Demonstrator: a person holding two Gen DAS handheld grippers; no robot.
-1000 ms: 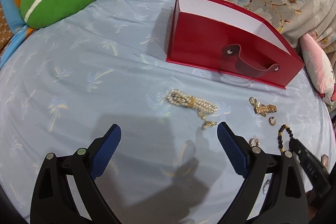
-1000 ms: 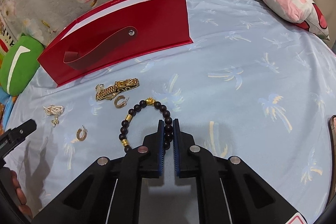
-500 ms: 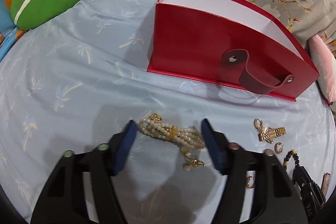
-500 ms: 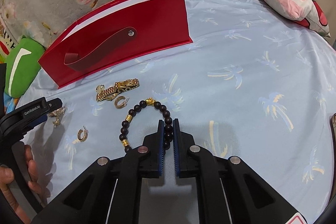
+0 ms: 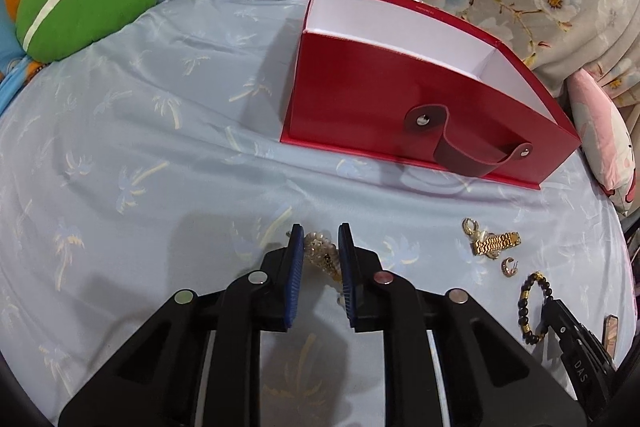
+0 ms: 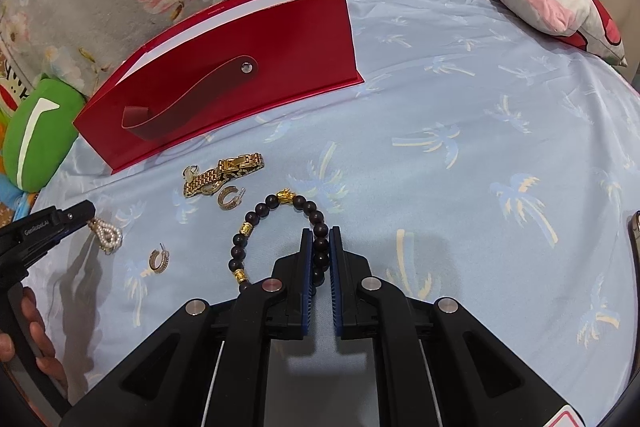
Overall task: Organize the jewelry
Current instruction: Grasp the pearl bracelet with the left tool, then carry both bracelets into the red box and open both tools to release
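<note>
One red box (image 5: 384, 107), open top, white lining showing, contents hidden

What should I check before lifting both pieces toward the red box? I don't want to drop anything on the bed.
1. Left gripper closed on the pearl bracelet: ok; its jaws have just been closing and the pearls sit between the pads.
2. Right gripper shut on the dark bead bracelet: ok.
3. Whole pearl bracelet caught: cannot tell; part hangs outside the pads.
4. Red box open at the top: ok.
5. Gold link bracelet and hoop earrings clear of both grips: ok.
</note>
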